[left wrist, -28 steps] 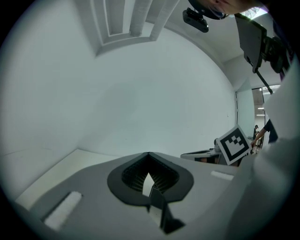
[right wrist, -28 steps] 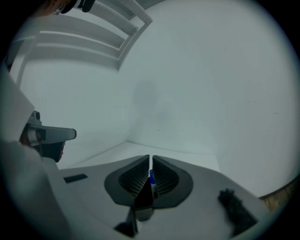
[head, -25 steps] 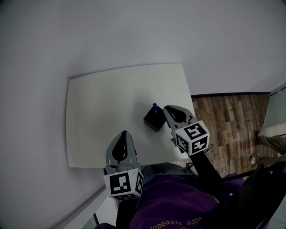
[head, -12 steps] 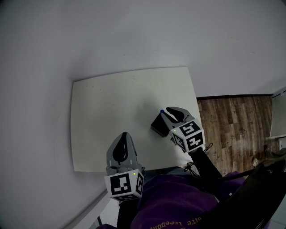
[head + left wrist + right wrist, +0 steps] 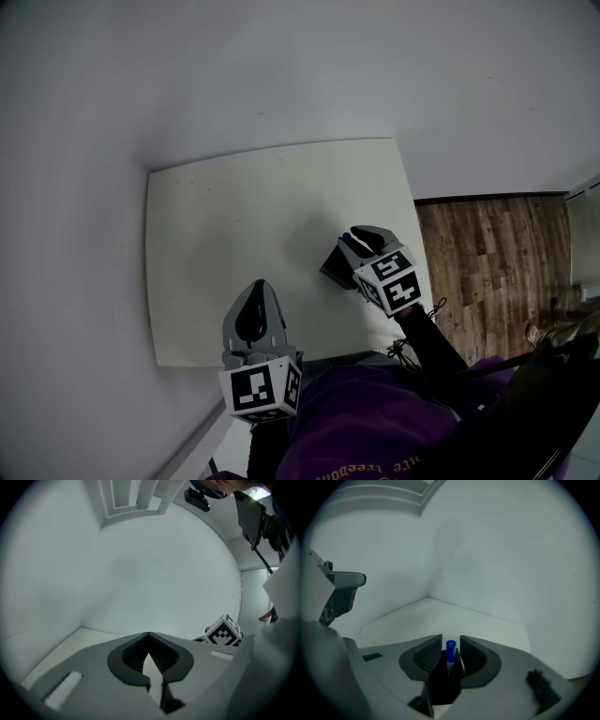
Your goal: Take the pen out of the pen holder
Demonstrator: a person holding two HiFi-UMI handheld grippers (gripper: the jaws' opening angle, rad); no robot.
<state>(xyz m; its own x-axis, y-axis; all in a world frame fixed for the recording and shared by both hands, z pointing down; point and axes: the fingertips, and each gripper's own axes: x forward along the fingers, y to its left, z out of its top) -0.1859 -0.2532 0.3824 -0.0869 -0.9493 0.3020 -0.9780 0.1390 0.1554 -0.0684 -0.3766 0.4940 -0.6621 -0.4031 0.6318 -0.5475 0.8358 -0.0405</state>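
Grasping was the step in hand, with the reach as good as made. My right tongs (image 5: 450,638) had just been opening and stood wide apart over the black pen holder (image 5: 334,270), which sat near the right edge of the white tabletop (image 5: 225,234). The pen (image 5: 450,651) stood upright in that holder, its blue cap up between the 2 ribbed pads with a gap on either side (neither pad touched it, as far as I could see). So nothing was held yet, and the pen was still seated in the holder.

My left tongs (image 5: 255,292) hung over the near edge of the tabletop, well apart from the holder, with tips together and nothing in them.

I judged the next move to be this: close the right tongs squarely on the pen at or just under the cap, then draw it straight up along its own line until the tip cleared the holder's rim. The holder looked light and stood close to the edge, so a slanted pull might have dragged or tipped it. The left tongs were free to steady it if needed. The cap looked narrow and smooth, so I reckoned a centred squeeze mattered.
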